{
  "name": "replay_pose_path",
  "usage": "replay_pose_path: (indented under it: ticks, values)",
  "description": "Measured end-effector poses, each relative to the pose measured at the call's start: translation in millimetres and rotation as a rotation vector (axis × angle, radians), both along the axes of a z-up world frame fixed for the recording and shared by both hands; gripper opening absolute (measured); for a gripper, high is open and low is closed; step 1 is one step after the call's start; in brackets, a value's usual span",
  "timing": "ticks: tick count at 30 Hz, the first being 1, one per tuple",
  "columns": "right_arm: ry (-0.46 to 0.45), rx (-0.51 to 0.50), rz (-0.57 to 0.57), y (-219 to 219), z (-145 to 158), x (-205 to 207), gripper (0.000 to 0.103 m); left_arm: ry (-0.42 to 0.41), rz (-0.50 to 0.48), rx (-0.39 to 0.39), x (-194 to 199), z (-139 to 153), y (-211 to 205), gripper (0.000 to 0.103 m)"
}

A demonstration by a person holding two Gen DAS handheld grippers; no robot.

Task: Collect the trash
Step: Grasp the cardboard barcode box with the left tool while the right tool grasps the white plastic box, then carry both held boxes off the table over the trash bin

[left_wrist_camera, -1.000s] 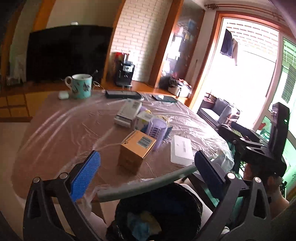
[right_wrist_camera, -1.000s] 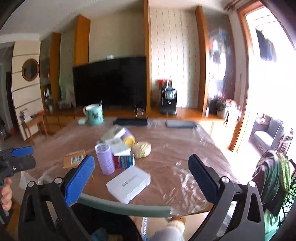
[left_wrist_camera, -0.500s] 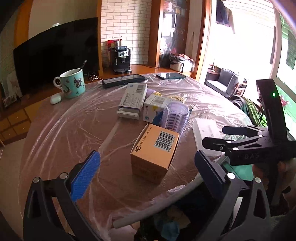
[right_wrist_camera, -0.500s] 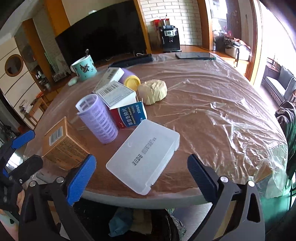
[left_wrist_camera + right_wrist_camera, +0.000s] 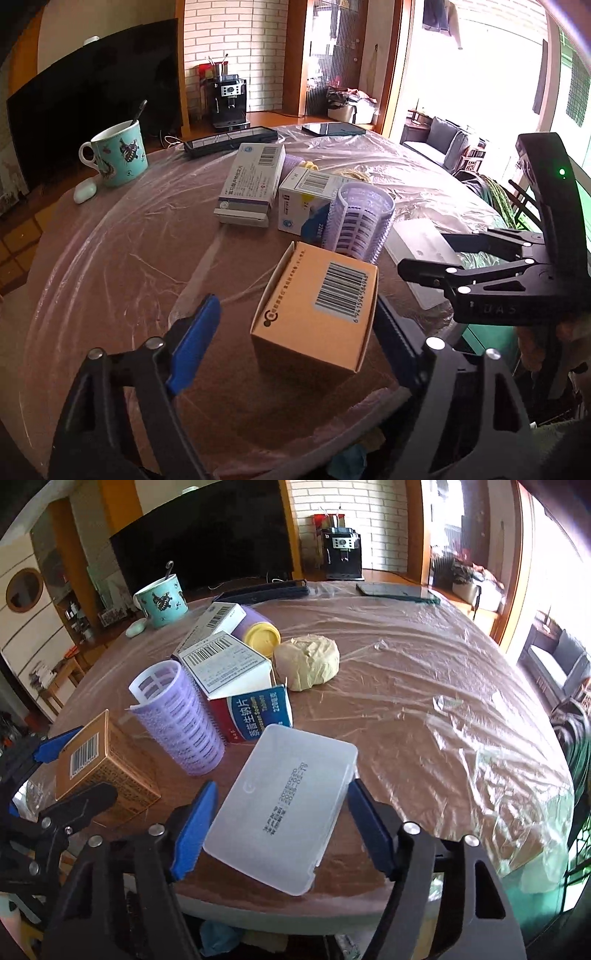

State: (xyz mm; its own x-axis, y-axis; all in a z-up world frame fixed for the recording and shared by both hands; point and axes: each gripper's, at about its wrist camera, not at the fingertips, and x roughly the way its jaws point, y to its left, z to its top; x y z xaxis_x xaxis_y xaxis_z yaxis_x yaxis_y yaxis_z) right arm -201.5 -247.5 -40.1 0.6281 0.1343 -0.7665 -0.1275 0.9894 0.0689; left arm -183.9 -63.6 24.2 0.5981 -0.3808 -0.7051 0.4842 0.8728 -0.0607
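Note:
An orange cardboard box (image 5: 317, 306) with a barcode stands near the table's front edge; it also shows in the right wrist view (image 5: 99, 764). My left gripper (image 5: 295, 343) is open, its blue pads on either side of the box, the right pad touching or nearly so. A flat translucent plastic case (image 5: 284, 812) lies at the edge. My right gripper (image 5: 280, 827) is open with its pads on either side of the case. A purple hair roller (image 5: 181, 720), medicine boxes (image 5: 229, 664) and a crumpled beige wad (image 5: 306, 661) lie behind.
The round table (image 5: 424, 686) is covered in clear plastic film. A teal mug (image 5: 118, 155), a white earbud case (image 5: 85, 192), a black keyboard (image 5: 229, 140) and a dark tablet (image 5: 399, 590) sit at the back. A black-lined bin (image 5: 236, 938) stands below the front edge.
Both grippers have moved forward and down over the table. The left one now straddles the orange box and the right one straddles the plastic case. Both jaws have narrowed.

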Motion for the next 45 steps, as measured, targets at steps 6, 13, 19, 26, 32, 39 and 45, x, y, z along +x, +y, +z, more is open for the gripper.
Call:
replay_pose_path:
  ticks: [6, 13, 19, 26, 32, 39, 45]
  values:
    - [-0.007, -0.064, 0.015, -3.0, -0.9, 5.3, 0.064, 0.014, 0.000, 0.005, 4.0, -5.2, -5.0, 0.069]
    - [-0.009, -0.071, 0.024, -2.9, -3.9, 4.2, 0.057, 0.049, 0.005, -0.003, 9.6, -11.6, -6.0, 0.051]
    - [-0.017, -0.060, 0.034, -5.6, -2.5, 5.8, 0.054, 0.038, 0.028, 0.000, 10.7, -8.3, -5.8, 0.049]
    - [-0.032, -0.003, 0.024, -15.6, 5.9, 5.4, 0.054, 0.032, 0.079, -0.019, 8.0, -1.1, 0.6, 0.049]
    - [-0.047, 0.022, 0.018, -20.3, 13.4, 6.6, 0.054, 0.023, 0.104, -0.026, 3.7, 3.4, 3.6, 0.049]
    - [-0.062, 0.051, 0.021, -21.8, 19.0, 5.5, 0.054, 0.017, 0.117, -0.033, 0.3, 7.2, 4.9, 0.049]
    - [-0.080, 0.078, 0.032, -23.2, 28.1, -0.5, 0.054, 0.014, 0.127, -0.035, -6.3, 10.9, 5.9, 0.049]
